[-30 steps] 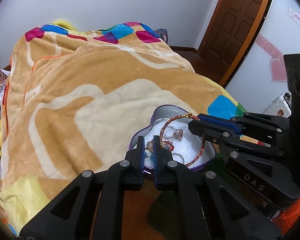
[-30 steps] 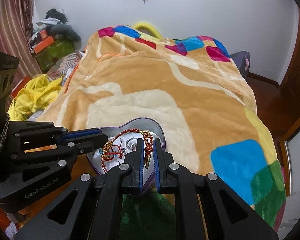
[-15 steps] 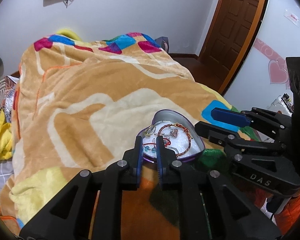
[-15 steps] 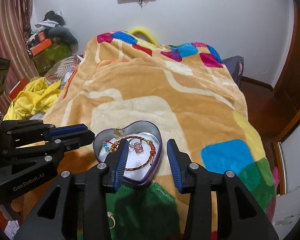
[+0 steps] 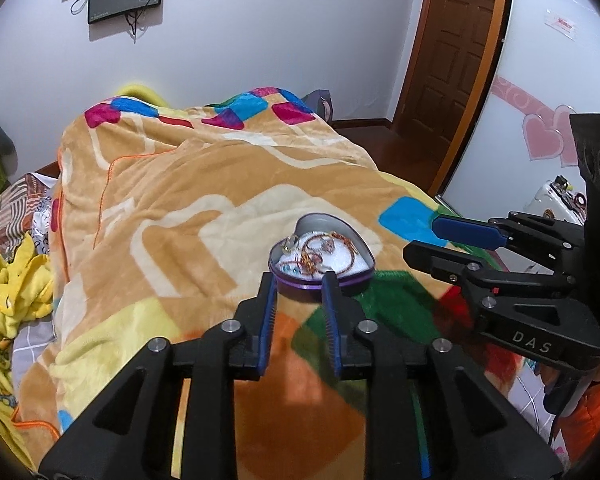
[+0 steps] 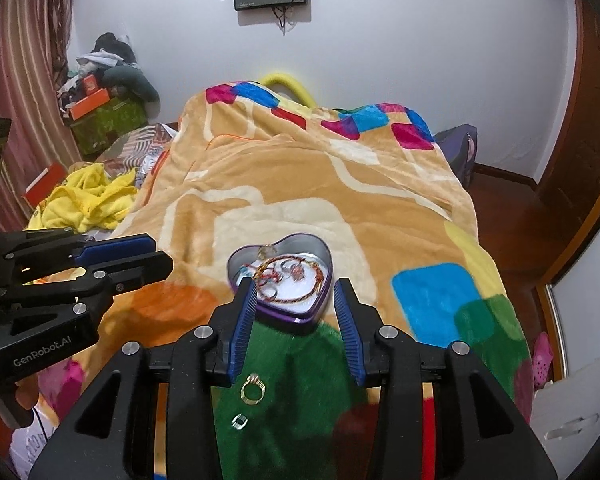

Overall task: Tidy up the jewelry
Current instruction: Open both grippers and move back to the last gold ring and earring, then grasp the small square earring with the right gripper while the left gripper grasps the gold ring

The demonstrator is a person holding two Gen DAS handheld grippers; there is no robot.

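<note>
Spread over the bed, the blanket (image 6: 300,208) carries the heart-shaped tin (image 6: 282,280) of jewelry, so with your right gripper (image 6: 296,312) and left gripper (image 5: 300,300) both open and empty, drop straight onto the gold ring (image 6: 253,388) lying loose just short of the tin.

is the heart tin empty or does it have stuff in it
Not empty. The open heart tin on the blanket holds a red-and-gold bracelet and some small pieces on a white lining. A gold ring lies outside it.
</note>
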